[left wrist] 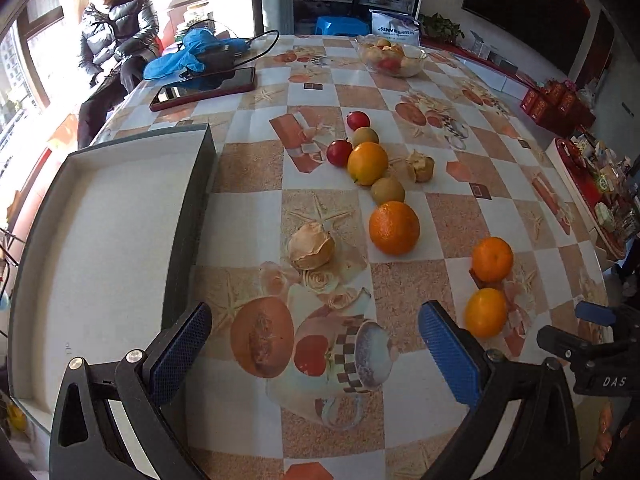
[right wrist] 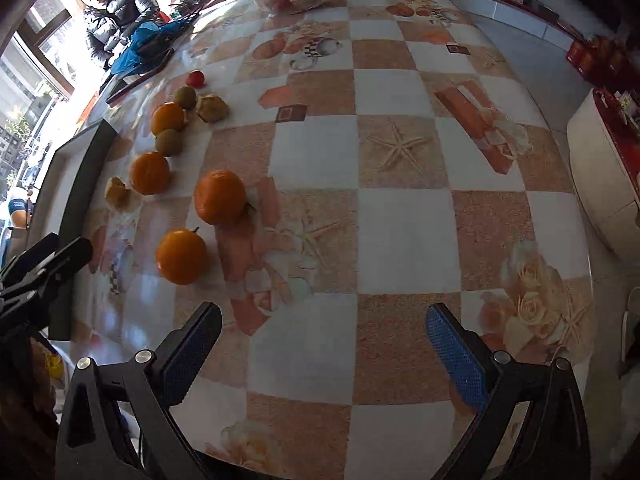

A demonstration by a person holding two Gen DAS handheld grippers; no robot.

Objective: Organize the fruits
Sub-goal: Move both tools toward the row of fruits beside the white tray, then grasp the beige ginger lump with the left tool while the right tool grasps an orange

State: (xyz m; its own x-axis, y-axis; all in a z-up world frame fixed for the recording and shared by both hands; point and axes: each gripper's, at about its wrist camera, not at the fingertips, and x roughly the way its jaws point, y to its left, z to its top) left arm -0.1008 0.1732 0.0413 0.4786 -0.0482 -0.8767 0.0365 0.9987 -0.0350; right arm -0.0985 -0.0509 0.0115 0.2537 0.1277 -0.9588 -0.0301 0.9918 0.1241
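1. Left claw [left wrist: 316,344] stood wide open, both blue pads clear of everything, nothing held. It hung low over the near part of the worktop [left wrist: 256,208].
2. Right claw [right wrist: 324,350] also stood wide open and empty, over a bare stretch of patterned cloth.
3. The fruit lay loose in a ragged line running from near right to far middle in the left wrist view: a near orange [left wrist: 485,312], a second orange [left wrist: 492,259], a large orange [left wrist: 394,227], a greenish-brown fruit [left wrist: 387,190], another orange [left wrist: 367,163] and two small red fruits [left wrist: 339,153] beyond.
4. A pale, papery-skinned fruit [left wrist: 311,246] sat apart, left of the line and closest to the tray.
5. The grey tray [left wrist: 120,216] lay at the left, empty as far as the view showed, its dark side wall facing the fruit.
6. Key relation: the near orange lay just beyond and right of the left claw's right pad; from the right claw the same orange [right wrist: 181,256] lay ahead and to the left, outside its left pad.
7. Judgement: both claws were about equally close to that orange, but the left claw sat between fruit and tray, so it seemed better placed for carrying.
8. The oranges were round, so no long axis constrained the approach; rolling on the smooth cloth was the likely risk.
9. A glass bowl [left wrist: 394,58] of fruit stood at the far edge, well apart.
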